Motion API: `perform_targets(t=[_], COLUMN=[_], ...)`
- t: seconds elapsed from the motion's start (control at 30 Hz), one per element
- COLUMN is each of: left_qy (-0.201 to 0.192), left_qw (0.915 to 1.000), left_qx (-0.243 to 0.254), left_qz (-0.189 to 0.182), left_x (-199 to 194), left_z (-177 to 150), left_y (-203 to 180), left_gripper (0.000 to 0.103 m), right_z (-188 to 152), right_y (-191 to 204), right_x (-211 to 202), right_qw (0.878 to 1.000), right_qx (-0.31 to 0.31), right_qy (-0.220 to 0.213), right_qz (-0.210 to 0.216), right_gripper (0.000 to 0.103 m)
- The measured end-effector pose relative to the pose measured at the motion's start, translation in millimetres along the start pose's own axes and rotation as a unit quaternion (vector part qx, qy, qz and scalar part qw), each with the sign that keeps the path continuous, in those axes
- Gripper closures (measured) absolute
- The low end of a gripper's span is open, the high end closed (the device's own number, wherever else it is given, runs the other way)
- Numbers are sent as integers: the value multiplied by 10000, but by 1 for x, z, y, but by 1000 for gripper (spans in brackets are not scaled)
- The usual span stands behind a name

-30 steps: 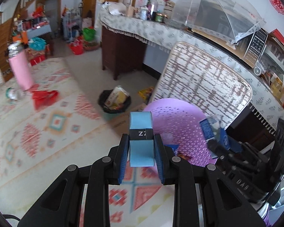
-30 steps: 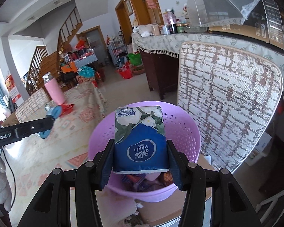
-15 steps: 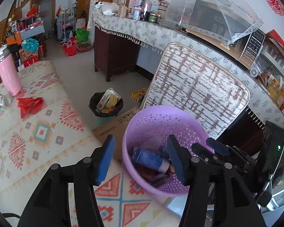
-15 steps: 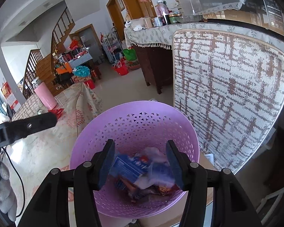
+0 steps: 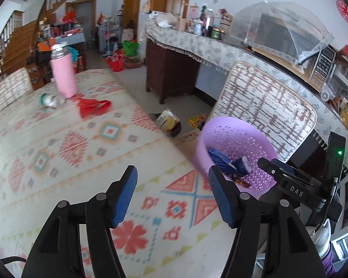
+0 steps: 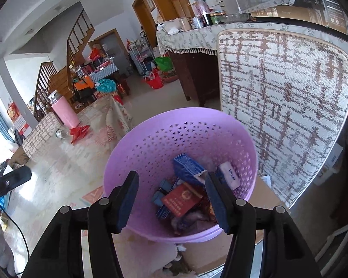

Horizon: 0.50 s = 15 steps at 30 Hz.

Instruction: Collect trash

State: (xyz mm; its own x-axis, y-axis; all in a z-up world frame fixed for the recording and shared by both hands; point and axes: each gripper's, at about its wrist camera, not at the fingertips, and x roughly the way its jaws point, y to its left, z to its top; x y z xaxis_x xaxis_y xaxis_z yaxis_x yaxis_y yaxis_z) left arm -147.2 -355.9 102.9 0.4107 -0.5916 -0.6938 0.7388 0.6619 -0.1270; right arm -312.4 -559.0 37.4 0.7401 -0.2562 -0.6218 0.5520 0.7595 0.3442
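Right wrist view: the right tool [image 6: 171,195] hangs over the purple basket [image 6: 136,148], empty, jaws opening, to drop trash. The left tool [image 5: 172,193], also empty and opening, faces the counter [image 5: 58,153]; red wrapper [image 5: 92,106] at ten o'clock remains.

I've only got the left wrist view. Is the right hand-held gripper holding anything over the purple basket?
Observer: No. The right hand-held gripper has nothing between its pads. Its jaws are opening above the purple basket.
Operator: What's lying on top inside the basket?
Observer: A red packet with a gold emblem lies face up near the middle, just below a blue tissue pack.
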Motion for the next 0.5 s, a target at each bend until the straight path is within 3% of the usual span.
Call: perform_targets(t=[0.27, 0.5], left_qy=[-385, -739], left_qw=[9971, 9891], left_qx=[-425, -715], left_qz=[494, 1050], left_x=[-43, -74], left_z=[-31, -55], left_y=[36, 65], left_gripper=[21, 16], right_z=[-15, -31], right_y=[37, 72], right_x=[-15, -25], right_qw=[9997, 9986], right_qx=[-214, -501], right_qy=[-65, -128], right_qz=[125, 106], right_gripper=[36, 33])
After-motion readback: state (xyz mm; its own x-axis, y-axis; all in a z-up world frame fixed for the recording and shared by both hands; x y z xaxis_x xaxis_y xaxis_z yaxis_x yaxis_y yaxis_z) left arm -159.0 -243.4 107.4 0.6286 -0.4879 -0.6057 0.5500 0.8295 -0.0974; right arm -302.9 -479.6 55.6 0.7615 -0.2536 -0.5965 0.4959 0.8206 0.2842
